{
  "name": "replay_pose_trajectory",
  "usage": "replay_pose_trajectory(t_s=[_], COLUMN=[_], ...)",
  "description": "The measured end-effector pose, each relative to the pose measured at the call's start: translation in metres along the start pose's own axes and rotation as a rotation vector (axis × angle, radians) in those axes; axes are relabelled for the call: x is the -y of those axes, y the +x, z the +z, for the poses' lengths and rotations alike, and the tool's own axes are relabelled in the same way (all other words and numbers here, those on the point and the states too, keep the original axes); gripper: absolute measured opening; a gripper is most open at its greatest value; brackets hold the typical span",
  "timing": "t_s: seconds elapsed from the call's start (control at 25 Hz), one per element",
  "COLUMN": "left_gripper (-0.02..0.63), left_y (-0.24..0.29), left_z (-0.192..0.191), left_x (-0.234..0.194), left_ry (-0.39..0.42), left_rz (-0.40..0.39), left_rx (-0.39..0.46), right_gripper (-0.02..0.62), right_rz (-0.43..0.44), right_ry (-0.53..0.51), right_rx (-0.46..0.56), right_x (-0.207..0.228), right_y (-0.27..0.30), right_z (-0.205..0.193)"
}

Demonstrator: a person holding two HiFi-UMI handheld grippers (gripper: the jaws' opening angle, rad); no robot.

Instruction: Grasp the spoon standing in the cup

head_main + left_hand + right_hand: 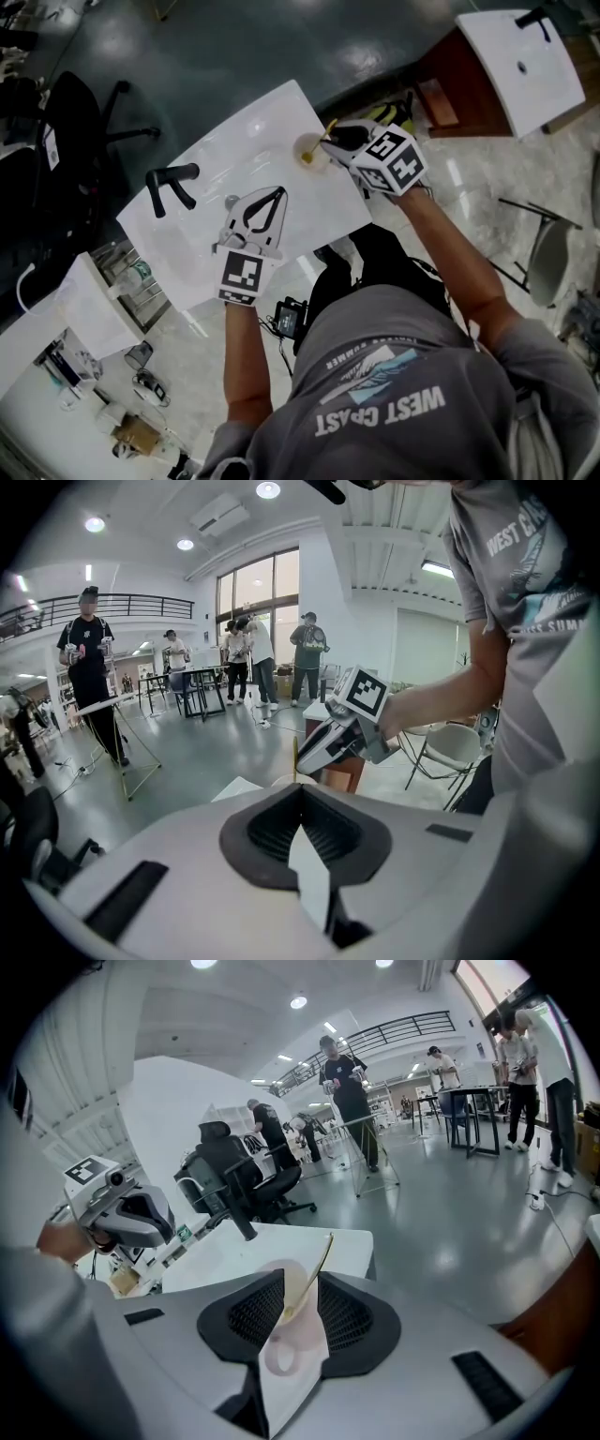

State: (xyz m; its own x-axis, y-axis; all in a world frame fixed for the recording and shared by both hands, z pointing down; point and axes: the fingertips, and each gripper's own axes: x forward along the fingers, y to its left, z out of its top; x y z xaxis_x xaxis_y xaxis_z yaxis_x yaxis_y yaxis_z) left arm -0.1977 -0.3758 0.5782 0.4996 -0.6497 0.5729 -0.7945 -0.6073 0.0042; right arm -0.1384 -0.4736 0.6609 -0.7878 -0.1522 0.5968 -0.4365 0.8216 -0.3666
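A pale cup (pixel 310 152) stands near the far right edge of the white table (pixel 216 150), with a yellow spoon (pixel 328 127) leaning out of it. My right gripper (pixel 332 139) reaches the cup from the right. In the right gripper view the cup (pixel 292 1340) and the spoon (pixel 316 1269) sit in the gap of the right gripper (pixel 300 1288), whose jaws stand wide open and do not press on either. My left gripper (pixel 277 192) rests over the table's middle, its tips together and nothing in them. It is apart from the cup.
A black L-shaped handle (pixel 169 183) lies on the table's left part. Office chairs (pixel 234 1180) stand beyond the table. A second white table (pixel 520 56) is at the far right and a folding chair (pixel 548 258) to the right. Several people stand in the hall.
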Motion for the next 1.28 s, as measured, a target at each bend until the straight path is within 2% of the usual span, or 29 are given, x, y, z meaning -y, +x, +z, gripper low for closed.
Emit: replay_pose_trajectory(t_s=[0.16, 0.36, 1.28], left_gripper=[0.002, 0.002, 0.002], left_y=[0.002, 0.002, -0.043], left_z=[-0.003, -0.004, 0.009], left_x=[0.002, 0.003, 0.011], left_ry=[-0.007, -0.014, 0.026], left_rz=[-0.002, -0.002, 0.059], left_rx=[-0.005, -0.006, 0.051], right_gripper=[0.125, 0.049, 0.034], right_rz=[0.001, -0.005, -0.057], right_ry=[0.006, -0.015, -0.148], right_rx=[0.002, 0.005, 0.101], right_x=[0.001, 0.004, -0.037], right_y=[0.004, 0.004, -0.03], right_z=[-0.001, 0.001, 0.037])
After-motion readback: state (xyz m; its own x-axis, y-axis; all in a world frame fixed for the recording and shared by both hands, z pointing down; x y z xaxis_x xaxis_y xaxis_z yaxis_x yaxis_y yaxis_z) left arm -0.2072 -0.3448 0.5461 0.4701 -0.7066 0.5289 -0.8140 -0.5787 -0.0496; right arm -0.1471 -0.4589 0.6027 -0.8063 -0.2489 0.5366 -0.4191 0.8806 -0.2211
